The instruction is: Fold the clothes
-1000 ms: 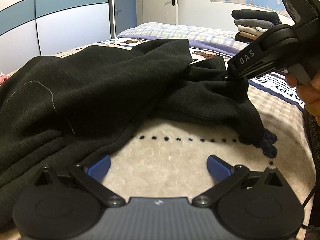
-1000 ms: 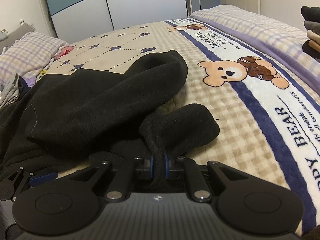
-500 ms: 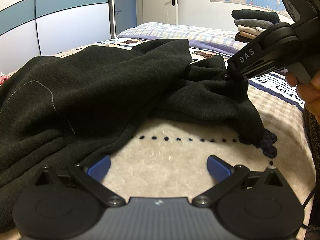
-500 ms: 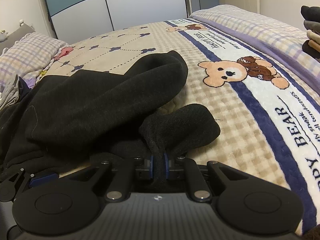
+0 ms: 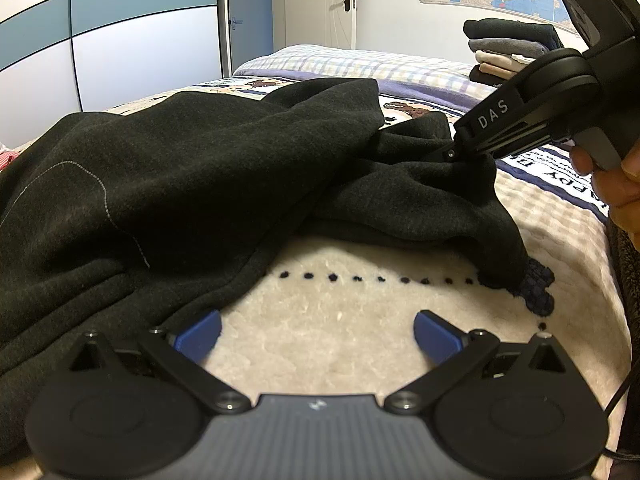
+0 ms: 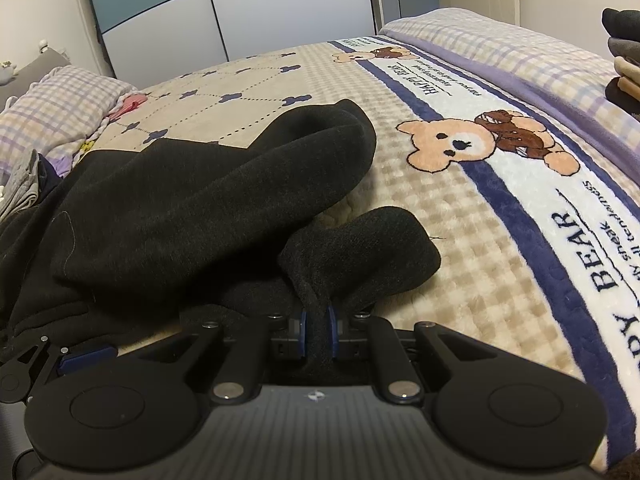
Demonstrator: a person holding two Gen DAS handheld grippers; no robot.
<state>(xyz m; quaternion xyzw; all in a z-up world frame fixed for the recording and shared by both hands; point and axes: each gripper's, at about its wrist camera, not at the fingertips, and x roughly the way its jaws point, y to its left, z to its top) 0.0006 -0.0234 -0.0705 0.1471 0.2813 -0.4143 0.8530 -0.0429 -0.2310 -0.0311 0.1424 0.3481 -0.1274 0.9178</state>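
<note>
On the bed (image 6: 460, 216), the right tool (image 6: 316, 330) is clamped on a fold of the black garment (image 5: 192, 168); beside that garment, the left tool (image 5: 316, 334) stands apart, empty.

garment (image 6: 208, 208): black, thin grey stitch line | blanket (image 6: 460, 216): beige checks, navy stripes, white band, brown bears | pillow (image 6: 52, 112): purple-beige plaid | wardrobe (image 5: 80, 40): white and teal panels | pads (image 5: 198, 334): blue
</note>
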